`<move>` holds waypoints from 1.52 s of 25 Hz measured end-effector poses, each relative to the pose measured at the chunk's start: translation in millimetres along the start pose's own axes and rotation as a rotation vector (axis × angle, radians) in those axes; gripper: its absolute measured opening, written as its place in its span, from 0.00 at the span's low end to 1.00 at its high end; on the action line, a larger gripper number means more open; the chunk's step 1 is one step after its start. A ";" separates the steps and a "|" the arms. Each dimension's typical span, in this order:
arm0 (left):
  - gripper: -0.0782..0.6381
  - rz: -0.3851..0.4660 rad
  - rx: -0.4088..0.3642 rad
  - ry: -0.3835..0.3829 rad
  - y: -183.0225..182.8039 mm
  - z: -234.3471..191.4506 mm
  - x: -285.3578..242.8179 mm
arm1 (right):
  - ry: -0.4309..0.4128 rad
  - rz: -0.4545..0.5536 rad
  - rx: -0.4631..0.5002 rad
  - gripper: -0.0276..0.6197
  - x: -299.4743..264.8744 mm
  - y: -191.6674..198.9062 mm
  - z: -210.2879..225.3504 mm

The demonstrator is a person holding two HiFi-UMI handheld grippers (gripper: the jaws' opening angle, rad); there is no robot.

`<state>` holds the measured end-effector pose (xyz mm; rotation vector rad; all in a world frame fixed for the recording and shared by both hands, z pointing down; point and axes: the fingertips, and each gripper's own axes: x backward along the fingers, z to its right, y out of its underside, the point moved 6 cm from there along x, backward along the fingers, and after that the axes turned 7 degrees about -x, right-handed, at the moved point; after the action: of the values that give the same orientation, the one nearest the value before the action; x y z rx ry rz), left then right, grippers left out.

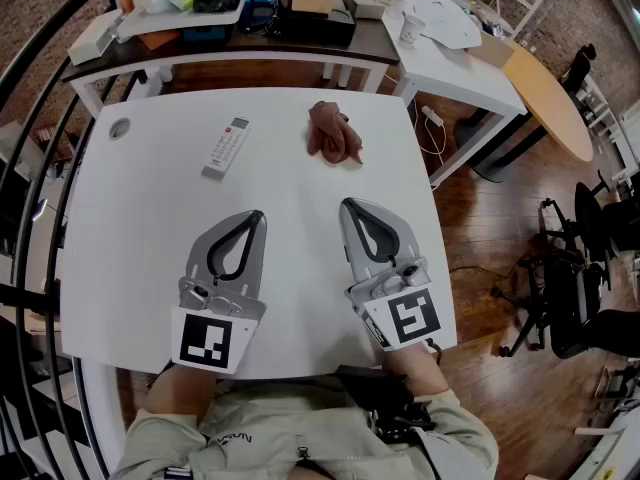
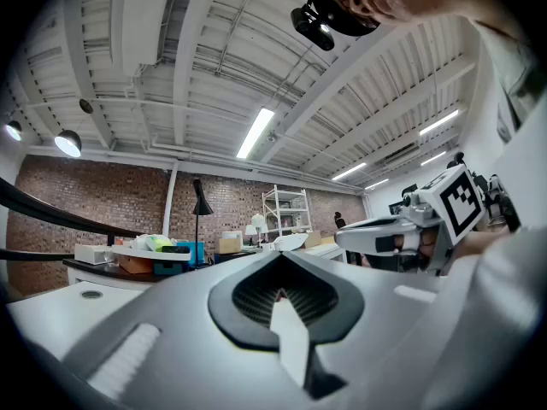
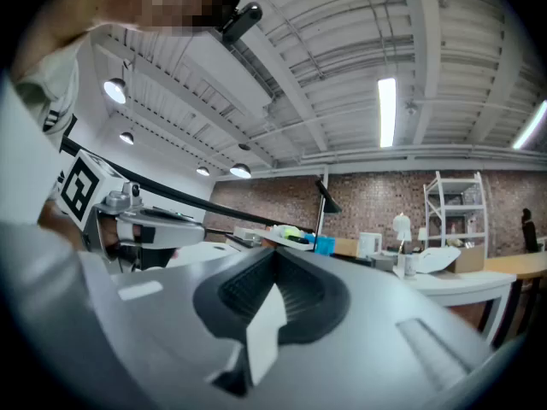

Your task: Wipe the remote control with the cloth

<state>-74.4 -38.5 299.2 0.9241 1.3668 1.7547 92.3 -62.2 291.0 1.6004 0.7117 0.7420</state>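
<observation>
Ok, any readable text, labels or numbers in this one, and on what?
No text can be read.
On the remote control: button print, too small.
On the left gripper and right gripper cubes: square marker patterns, no words.
On the shirt: small print, blurred.

The table (image 1: 290, 198) is showing a smooth, matt white top. The cloth (image 1: 333, 134) is lying soft and crumpled, a dull reddish-brown fabric. The remote control (image 1: 227, 147) is looking like pale, smooth plastic. The left gripper (image 1: 258, 215) and the right gripper (image 1: 347, 205) are showing matt grey plastic shells with black ribbed linings. The floor (image 1: 480, 238) is gleaming as polished wood, and the wall (image 2: 102, 203) is showing rough brick.
</observation>
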 end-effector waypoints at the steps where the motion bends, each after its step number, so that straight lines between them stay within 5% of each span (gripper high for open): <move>1: 0.12 0.002 -0.002 0.000 -1.2 -0.8 -0.3 | 0.004 0.008 0.002 0.05 -0.2 -1.6 -0.9; 11: 0.12 0.100 -0.025 -0.052 -51.7 -22.7 -6.9 | 0.019 0.082 0.038 0.05 -5.1 -36.4 -1.0; 18: 0.12 0.184 -0.131 -0.101 -86.3 -63.7 -22.9 | -0.001 0.136 0.085 0.12 -24.3 -84.0 20.8; 27: 0.14 0.064 -0.095 -0.136 -72.8 -112.3 -71.6 | 0.039 0.114 -0.002 0.37 -78.0 -106.5 69.5; 32: 0.27 0.031 -0.051 -0.172 -64.0 -137.3 -96.0 | 0.089 0.016 -0.011 0.42 -114.0 -90.3 91.9; 38: 0.30 -0.030 0.022 -0.175 -40.8 -157.5 -115.2 | 0.127 -0.063 -0.016 0.48 -138.4 -61.0 106.7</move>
<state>-150.6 -204.0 218.3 1.0381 1.2830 1.5989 88.7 -226.8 206.3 1.5191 0.8419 0.8063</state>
